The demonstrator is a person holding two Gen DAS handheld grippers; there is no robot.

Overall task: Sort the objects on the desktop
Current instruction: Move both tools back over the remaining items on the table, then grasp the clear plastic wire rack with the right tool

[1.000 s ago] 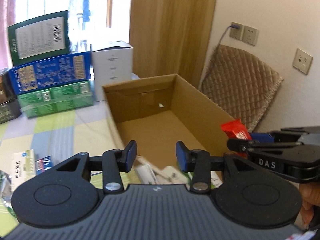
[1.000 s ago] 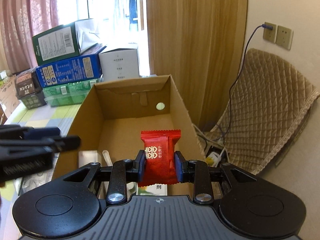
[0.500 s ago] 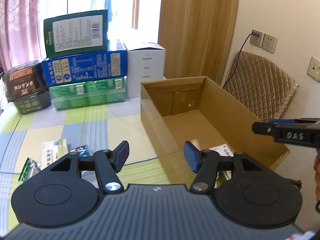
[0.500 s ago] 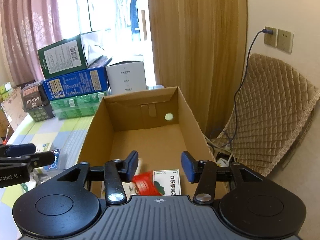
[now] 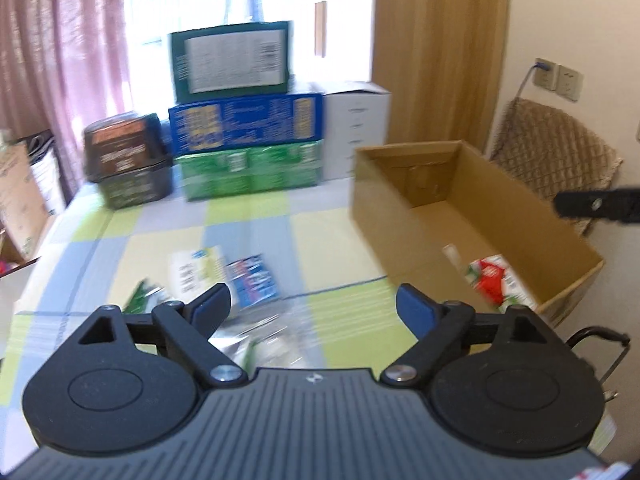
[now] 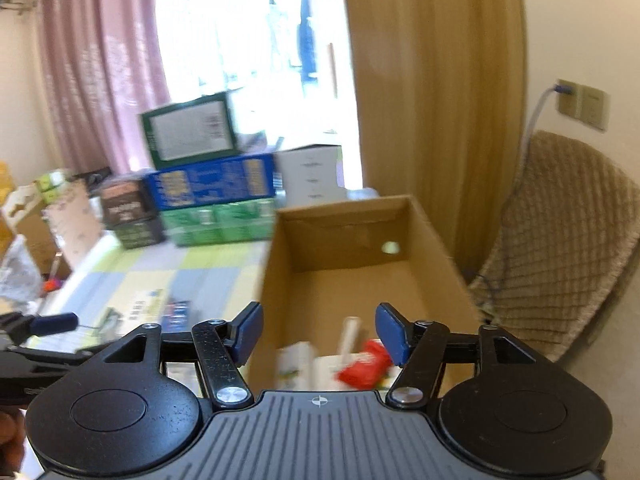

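Note:
An open cardboard box [image 5: 404, 208] [image 6: 352, 240] stands at the table's right. A red snack packet [image 6: 364, 368] [image 5: 490, 280] lies inside it at the near end, beside white cartons [image 6: 296, 360]. My right gripper [image 6: 320, 332] is open and empty above the box's near end. My left gripper [image 5: 312, 308] is open and empty above the checked tablecloth [image 5: 320, 236]. Loose items lie ahead of it: a white-green carton [image 5: 192, 268], a blue packet [image 5: 252, 280], a green sachet [image 5: 140, 296] and clear wrappers [image 5: 276, 336].
Stacked green, blue and dark boxes [image 5: 244, 128] and a white box [image 5: 356, 128] line the table's far edge. A quilted chair [image 6: 560, 248] stands right of the box, under wall sockets [image 6: 584, 104]. Cardboard boxes [image 6: 52, 224] sit at the far left.
My right gripper opened and dropped the red packet into the box, then pulled back. My left gripper swung left from the box to over the tablecloth items and opened wider.

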